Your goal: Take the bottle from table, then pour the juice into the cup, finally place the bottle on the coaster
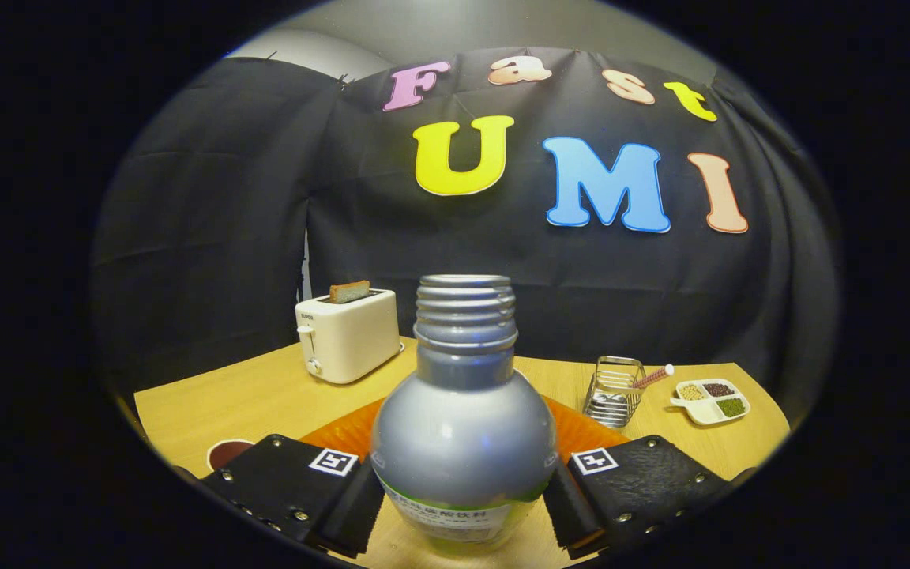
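A silver bottle (pixel 463 442) with a pale label and an uncapped threaded neck stands upright between my fingers. My gripper (pixel 463 506) is shut on it, one pad pressing on each side of its lower body. Whether its base rests on the wooden table (pixel 265 395) or hangs just above, I cannot tell. An orange ribbed coaster (pixel 585 431) lies right behind the bottle, partly hidden by it. A dark cup (pixel 227 452) with a pale rim sits just beyond the left finger; what it holds is not visible.
A white toaster (pixel 348 336) with a slice of bread stands at the back left. A wire basket (pixel 613 391) holding a stick and a white divided dish (pixel 709 399) of grains sit at the back right. The table's edge runs behind them.
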Motion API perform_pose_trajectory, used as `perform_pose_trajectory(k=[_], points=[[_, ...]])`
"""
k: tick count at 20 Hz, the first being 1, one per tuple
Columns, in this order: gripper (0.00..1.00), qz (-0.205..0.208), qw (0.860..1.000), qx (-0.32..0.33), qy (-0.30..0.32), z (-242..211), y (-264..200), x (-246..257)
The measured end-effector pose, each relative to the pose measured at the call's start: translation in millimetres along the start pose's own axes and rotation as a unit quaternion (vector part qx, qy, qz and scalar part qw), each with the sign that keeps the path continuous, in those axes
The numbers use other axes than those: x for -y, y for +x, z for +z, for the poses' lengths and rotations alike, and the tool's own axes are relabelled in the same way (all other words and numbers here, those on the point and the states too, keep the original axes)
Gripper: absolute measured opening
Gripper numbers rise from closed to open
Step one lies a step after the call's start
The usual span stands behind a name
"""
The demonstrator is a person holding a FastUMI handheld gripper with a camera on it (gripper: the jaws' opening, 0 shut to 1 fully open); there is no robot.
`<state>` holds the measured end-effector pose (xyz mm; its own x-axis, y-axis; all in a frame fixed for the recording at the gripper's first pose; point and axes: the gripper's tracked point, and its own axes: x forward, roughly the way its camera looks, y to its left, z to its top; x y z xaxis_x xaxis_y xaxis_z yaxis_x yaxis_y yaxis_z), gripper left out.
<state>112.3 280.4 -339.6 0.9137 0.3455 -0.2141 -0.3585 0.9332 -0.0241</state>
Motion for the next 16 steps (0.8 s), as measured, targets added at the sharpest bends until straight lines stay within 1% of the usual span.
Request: perform_pose_trajectory(k=[3, 5, 10, 16], points=[[0.84, 0.002, 1.0, 0.017, -0.015, 0, 6, -3], [0.84, 0.004, 1.0, 0.014, -0.011, -6, 14, -8], [0.84, -0.004, 1.0, 0.013, 0.003, -18, 28, -4], [0.84, -0.01, 1.0, 0.004, 0.003, -36, 41, -5]])
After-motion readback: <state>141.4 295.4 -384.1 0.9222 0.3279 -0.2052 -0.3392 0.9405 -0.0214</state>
